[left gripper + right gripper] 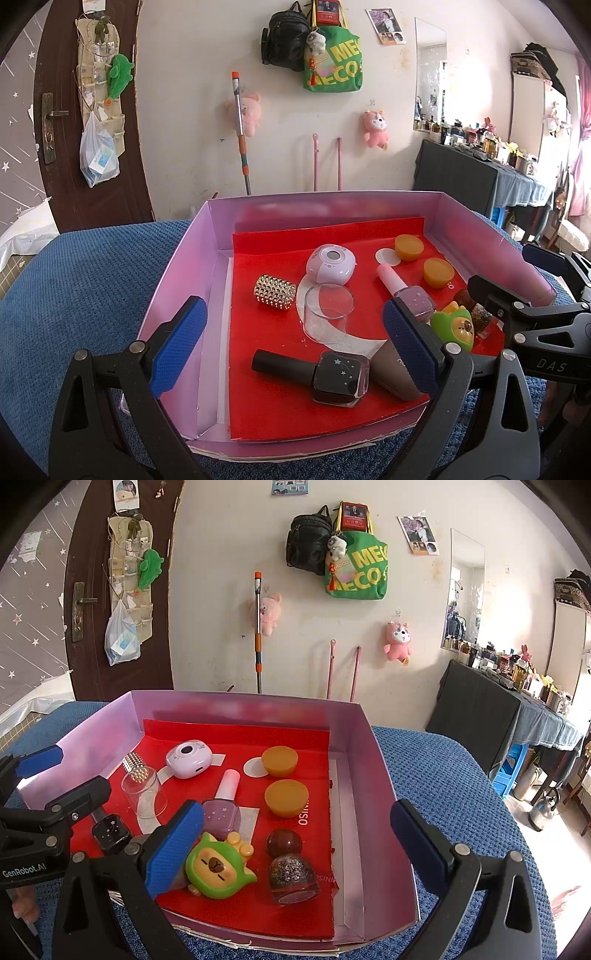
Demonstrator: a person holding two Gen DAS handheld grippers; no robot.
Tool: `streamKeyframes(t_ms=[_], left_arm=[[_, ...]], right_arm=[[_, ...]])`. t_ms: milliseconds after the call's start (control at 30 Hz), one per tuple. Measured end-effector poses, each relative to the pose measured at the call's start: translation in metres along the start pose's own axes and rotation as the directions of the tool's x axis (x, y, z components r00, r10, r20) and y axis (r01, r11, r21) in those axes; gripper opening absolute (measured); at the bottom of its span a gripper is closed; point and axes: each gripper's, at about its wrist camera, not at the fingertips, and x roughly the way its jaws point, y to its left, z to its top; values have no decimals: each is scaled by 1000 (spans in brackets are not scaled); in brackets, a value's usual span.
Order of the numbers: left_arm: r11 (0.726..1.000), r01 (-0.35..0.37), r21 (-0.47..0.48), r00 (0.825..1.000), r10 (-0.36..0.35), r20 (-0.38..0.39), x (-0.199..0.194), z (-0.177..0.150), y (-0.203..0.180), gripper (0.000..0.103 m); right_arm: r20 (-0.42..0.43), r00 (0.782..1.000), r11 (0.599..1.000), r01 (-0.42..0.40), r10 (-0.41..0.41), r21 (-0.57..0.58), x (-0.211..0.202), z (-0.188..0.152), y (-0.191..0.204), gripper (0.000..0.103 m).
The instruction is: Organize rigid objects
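1. Left gripper [291, 345]: fingers standing spread wide and gripping nothing, hovering over the near left part of the box.
2. Pink cardboard box [177, 273]: sitting on a blue textured cover [81, 280]; a red liner sheet [280, 402] is lying across its floor and carrying all the items.
3. Studded silver cylinder [275, 297]: lying on its side at the left of the liner.
4. Clear glass cup [327, 314]: lying on its side just beside the cylinder.
5. Black nail polish bottle [314, 373]: lying flat at the near edge, cap pointing left; a grey-brown item [391, 376] is lying just beside it, partly hidden by the finger.
6. Lilac toy camera [331, 264]: resting behind the glass cup.
7. Purple nail polish bottle [223, 805]: lying near the centre, pale pink cap pointing toward the back wall.
8. Green capybara figure [218, 867]: lying face-up at the near edge, touching the purple bottle.
9. Two orange round caps [279, 760]: sitting one behind the other, right of centre.
10. Dark red ball [283, 842]: sitting in front of the nearer cap.
11. Glitter nail polish bottle [293, 878]: lying just in front of the ball.
12. Right gripper [297, 845]: fingers standing spread wide and clasping nothing, straddling the near right part of the box, the left pad just beside the capybara figure.
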Motion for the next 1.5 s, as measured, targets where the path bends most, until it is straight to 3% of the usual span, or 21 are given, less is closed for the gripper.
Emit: streamKeyframes(t_ms=[1233,1500], left_arm=[[1000,-1,-1,1000,1,1,-1,0,-1,97],[1000,-4,-13,1000,4,19,-18,2,2,97]], right_arm=[[-1,1000,1000,-1,1,0,0,0,0,103],[43,999,999,-3,2,34,-20,3,-6,103]])
